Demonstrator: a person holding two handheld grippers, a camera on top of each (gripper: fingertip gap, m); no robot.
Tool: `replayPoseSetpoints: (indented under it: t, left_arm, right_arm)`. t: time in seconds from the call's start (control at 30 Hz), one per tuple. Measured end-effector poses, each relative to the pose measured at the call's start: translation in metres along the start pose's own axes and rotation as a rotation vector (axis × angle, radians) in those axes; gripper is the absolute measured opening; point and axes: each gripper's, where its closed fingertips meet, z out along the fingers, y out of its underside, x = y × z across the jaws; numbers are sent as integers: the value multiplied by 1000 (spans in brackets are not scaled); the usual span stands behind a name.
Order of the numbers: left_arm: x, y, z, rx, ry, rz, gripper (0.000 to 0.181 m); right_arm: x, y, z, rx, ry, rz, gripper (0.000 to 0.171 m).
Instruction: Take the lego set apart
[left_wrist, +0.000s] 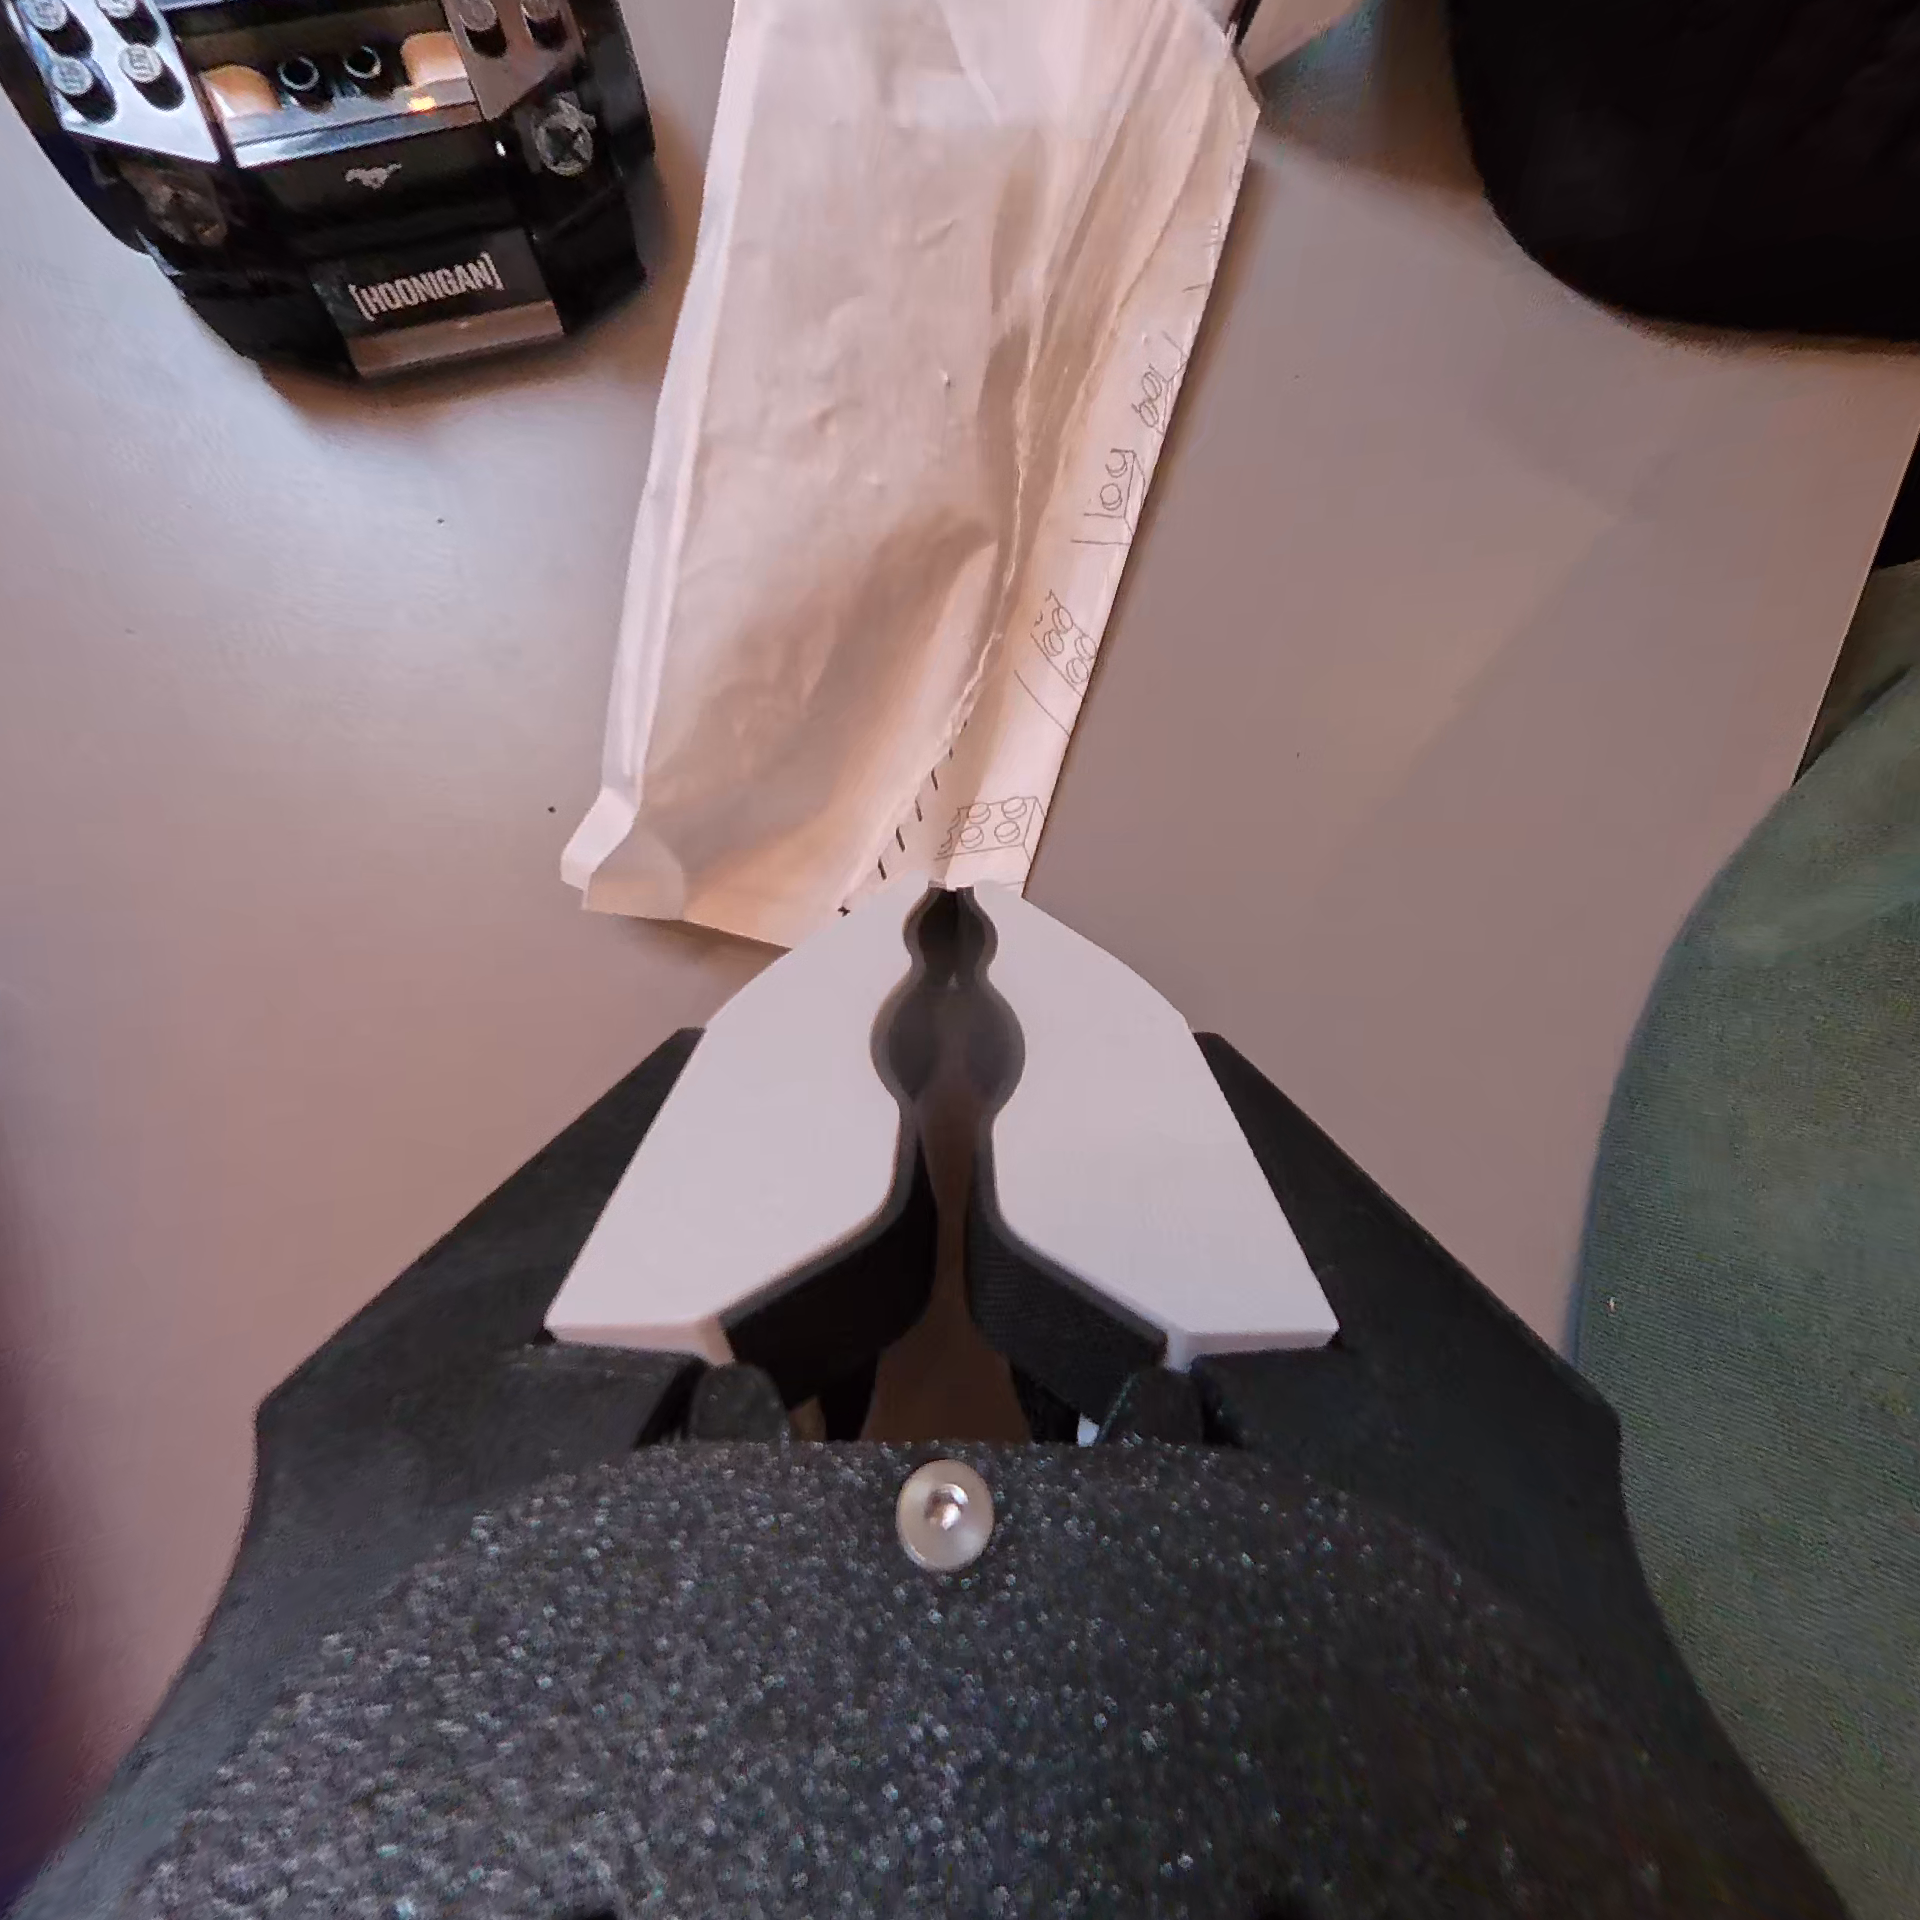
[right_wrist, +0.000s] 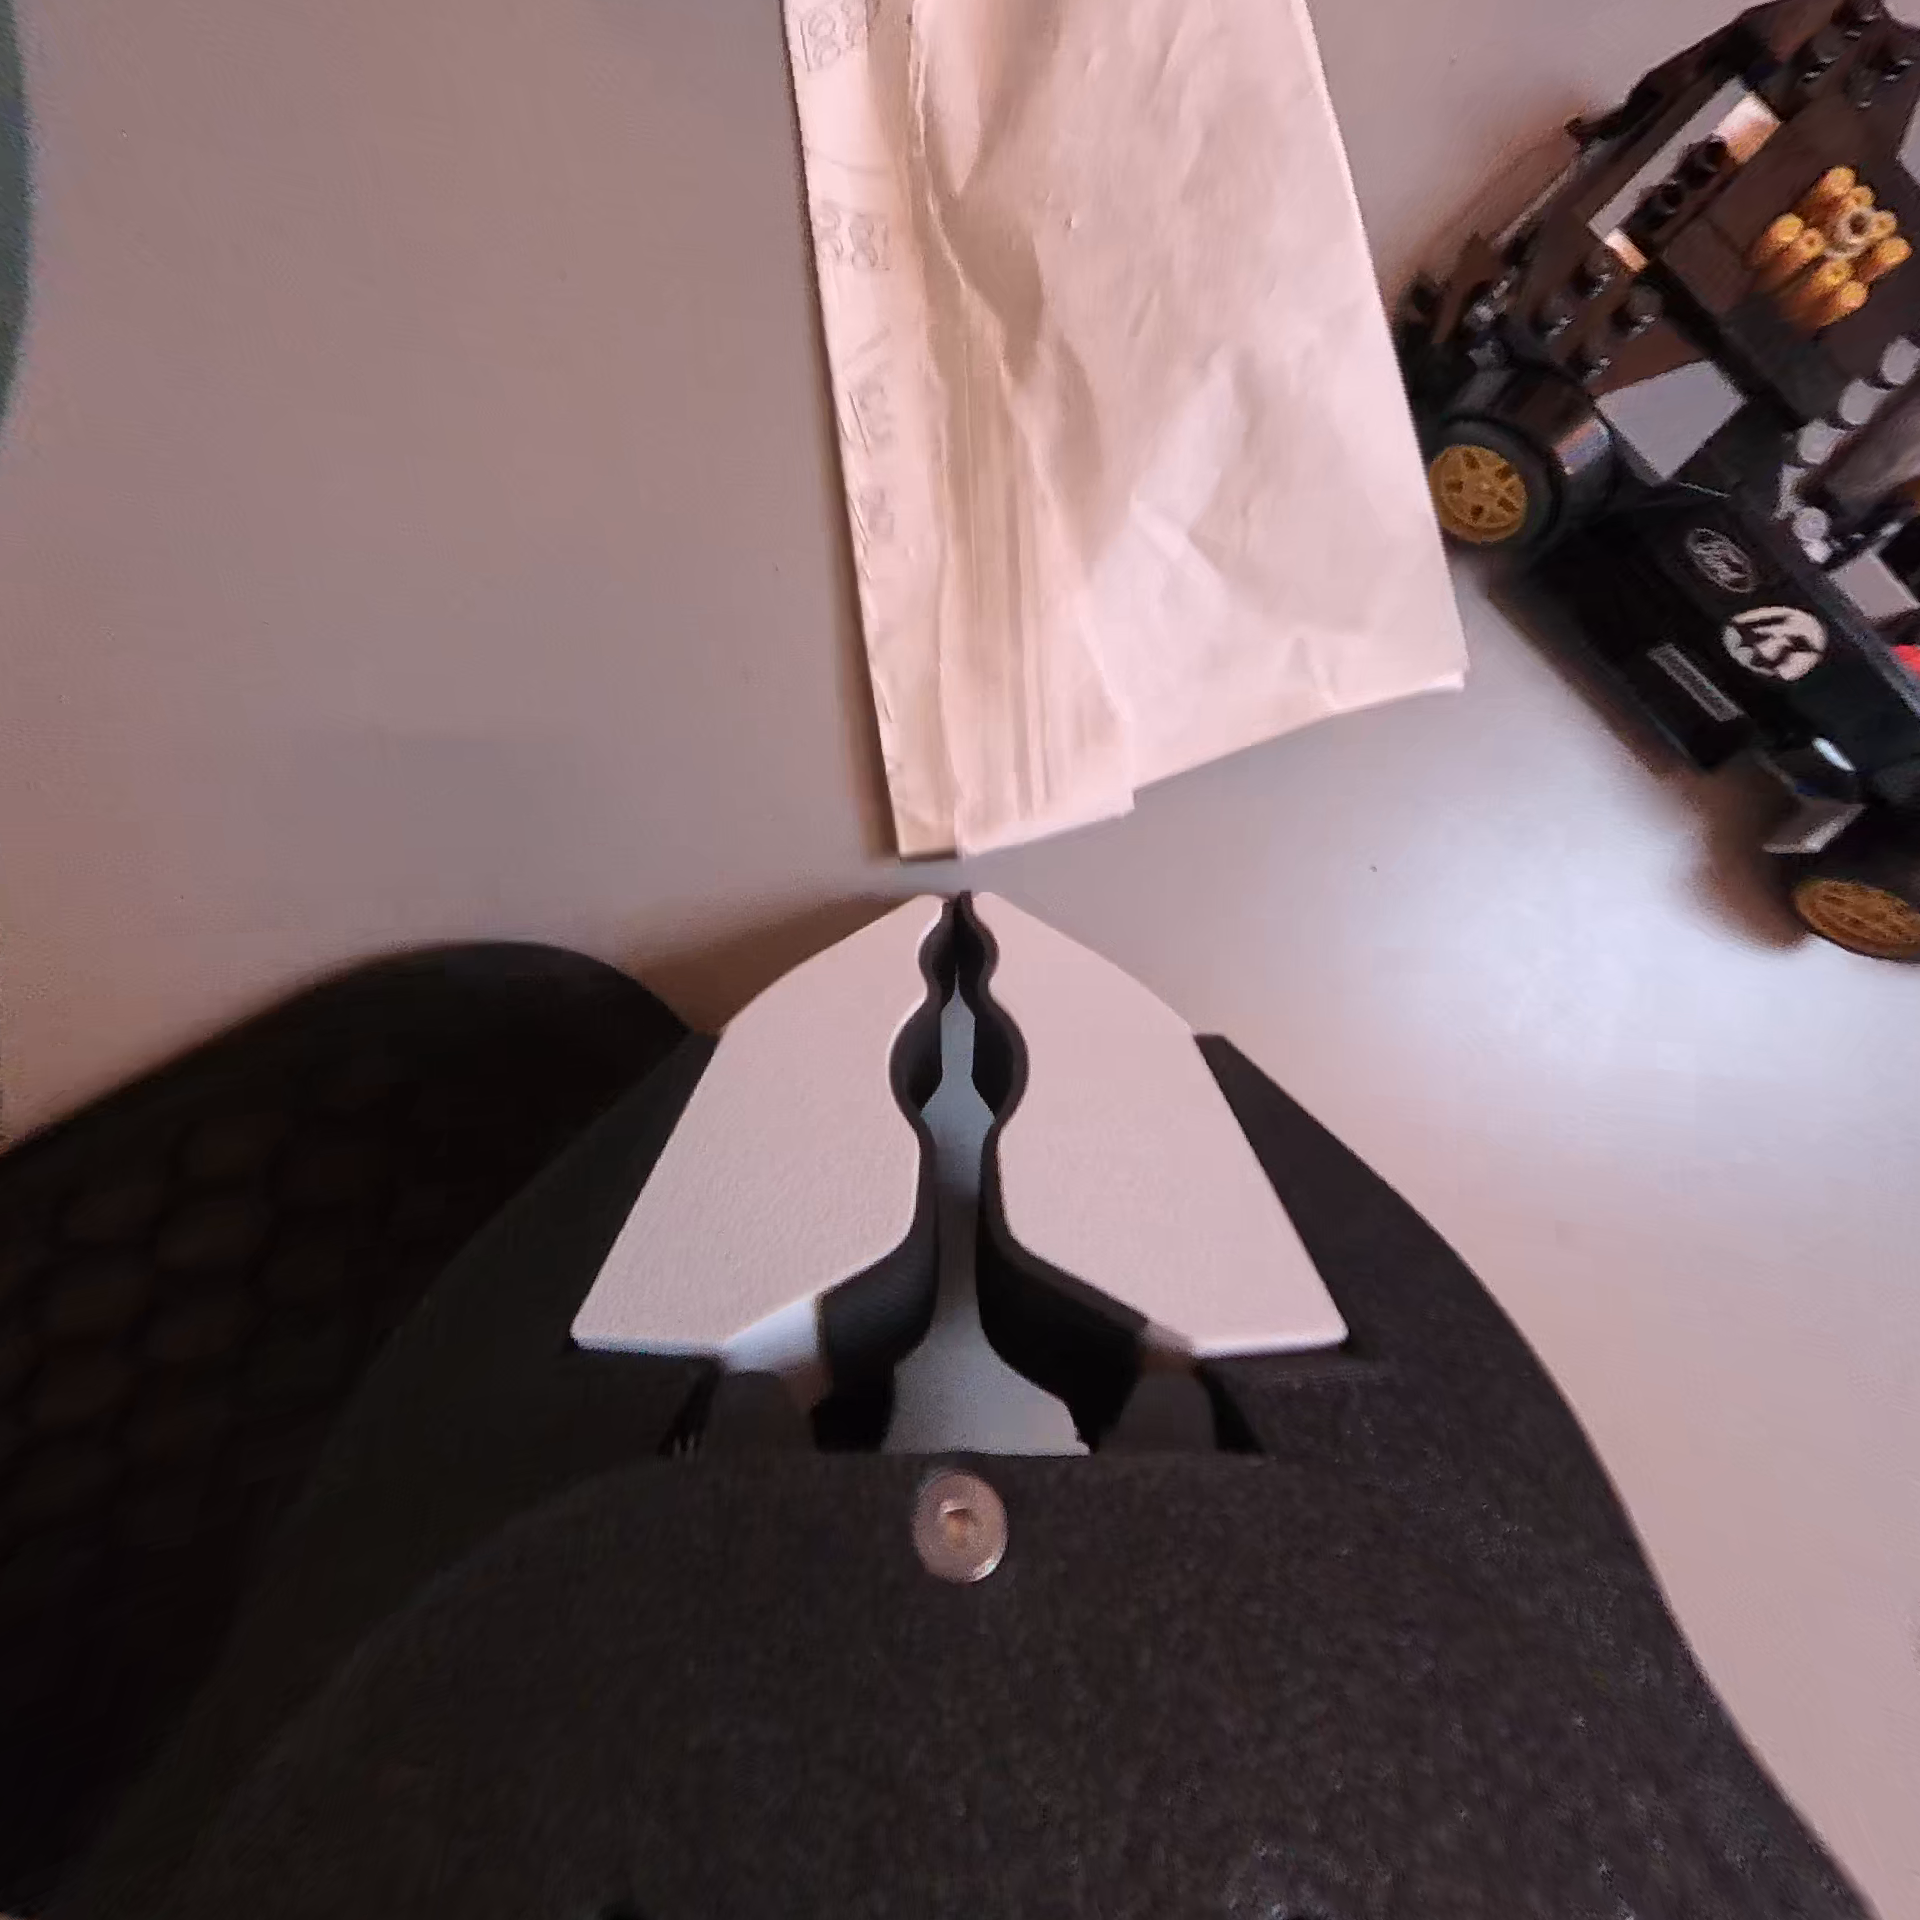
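Note:
A black lego car (left_wrist: 343, 177) stands on the table at the top left of the left wrist view, its end facing me. The right wrist view shows it (right_wrist: 1714, 499) at the far right, side on, with gold wheels and gold parts on top. A crumpled white paper bag (left_wrist: 914, 468) lies flat on the table between the two grippers and also shows in the right wrist view (right_wrist: 1101, 436). My left gripper (left_wrist: 951, 889) is shut, its tips at the bag's near edge; whether it pinches the paper I cannot tell. My right gripper (right_wrist: 961, 900) is shut and empty, just short of the bag's other end.
The grey table (left_wrist: 312, 831) has an edge at the right of the left wrist view. A green cushion-like thing (left_wrist: 1787, 1247) lies beyond that edge. A dark object (left_wrist: 1704, 156) sits at the top right. A black bulky shape (right_wrist: 260, 1195) lies at the left of the right wrist view. The left gripper's tips are roughly 15 cm from the right gripper's.

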Motion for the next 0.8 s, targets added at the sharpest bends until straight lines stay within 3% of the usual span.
replayPoseSetpoints:
  t: [0.17,0.43,0.7,0.73,0.8]
  left_arm:
    - [0,-1,0,-4,7,-2,2]
    - [0,-1,0,7,5,-10,2]
    - [2,-4,-5,80,29,-9,0]
    - [2,-5,-7,109,35,-21,0]
    - [3,-8,-16,170,48,-34,0]
  right_arm:
    - [-5,-2,0,-36,23,-38,0]
    - [-8,-23,-5,112,47,17,0]
    - [3,-40,-12,152,134,-16,0]
    - [2,-41,-13,136,161,-43,62]
    - [-4,-35,-11,64,175,-58,84]
